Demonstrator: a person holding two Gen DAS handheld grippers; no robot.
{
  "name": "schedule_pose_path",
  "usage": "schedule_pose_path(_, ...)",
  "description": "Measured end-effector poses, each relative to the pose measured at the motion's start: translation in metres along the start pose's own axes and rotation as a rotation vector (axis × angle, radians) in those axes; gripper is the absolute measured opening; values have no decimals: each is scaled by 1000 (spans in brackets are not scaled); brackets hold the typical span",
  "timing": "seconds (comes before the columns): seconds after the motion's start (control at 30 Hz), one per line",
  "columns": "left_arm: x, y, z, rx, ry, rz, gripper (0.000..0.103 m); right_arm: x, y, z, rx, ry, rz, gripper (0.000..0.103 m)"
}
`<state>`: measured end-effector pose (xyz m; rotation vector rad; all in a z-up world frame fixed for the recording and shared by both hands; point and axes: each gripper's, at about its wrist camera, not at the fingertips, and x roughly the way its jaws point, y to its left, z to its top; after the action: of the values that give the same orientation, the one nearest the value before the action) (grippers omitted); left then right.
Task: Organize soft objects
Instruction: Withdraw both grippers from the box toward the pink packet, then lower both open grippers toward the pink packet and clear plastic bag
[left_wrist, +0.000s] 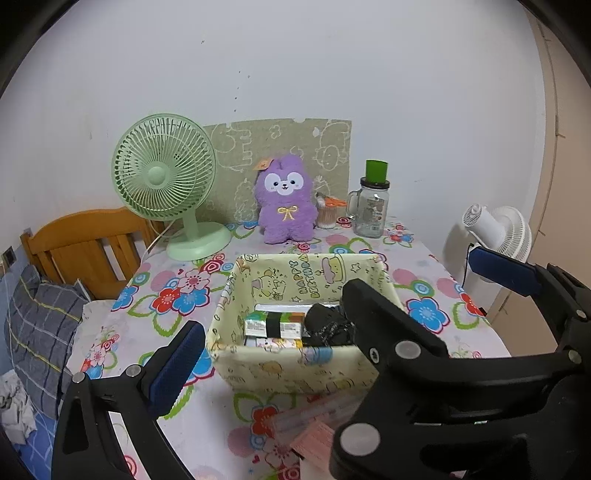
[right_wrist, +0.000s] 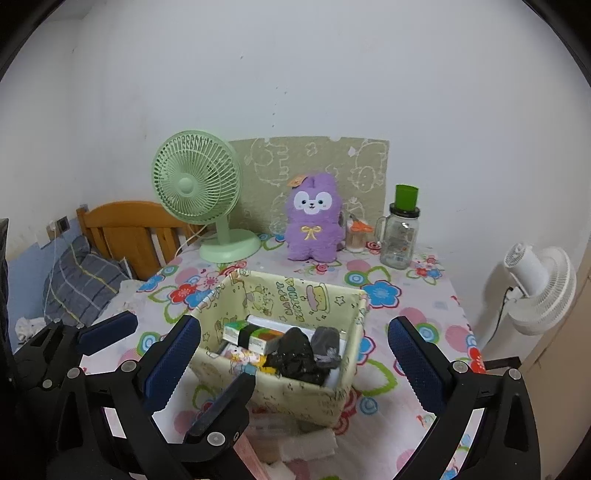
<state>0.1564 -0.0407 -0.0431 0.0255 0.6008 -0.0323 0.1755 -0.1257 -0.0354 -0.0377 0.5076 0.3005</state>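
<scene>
My left hand-held gripper (left_wrist: 280, 347) hangs released, fingers wide. Straight ahead of it on the bench (left_wrist: 424, 254) stands the storage box (left_wrist: 295, 363), with black soft items (right_wrist: 299, 356) inside. My right hand-held gripper (right_wrist: 295, 358), likewise released, straddles the box. Beyond sits the purple plush toy (right_wrist: 314, 219).

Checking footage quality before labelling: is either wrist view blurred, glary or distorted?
Left wrist view: fisheye bends the wall edge and darkens the corners; the purple plush is sharp, the pink packet near the lens is soft. Right wrist view: same curvature, even dim light, no glare; the fabric box is sharp, the near clutter blurred.
</scene>
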Motion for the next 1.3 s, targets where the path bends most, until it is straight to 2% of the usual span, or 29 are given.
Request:
schedule_pose_path(0.63, -42, -15, -40, -8, -19, -38, 103, -50, 5, -39, -2, 8, -14, 103)
schedule_pose_path(1.07, -36, -26, -77, 8, 17, -69, 103, -51, -2, -82, 27, 34, -29, 103)
schedule_pose_path(1.3, -19, -30, -95, -6, 67, -64, 103, -39, -10, -103, 40, 73, -32, 103)
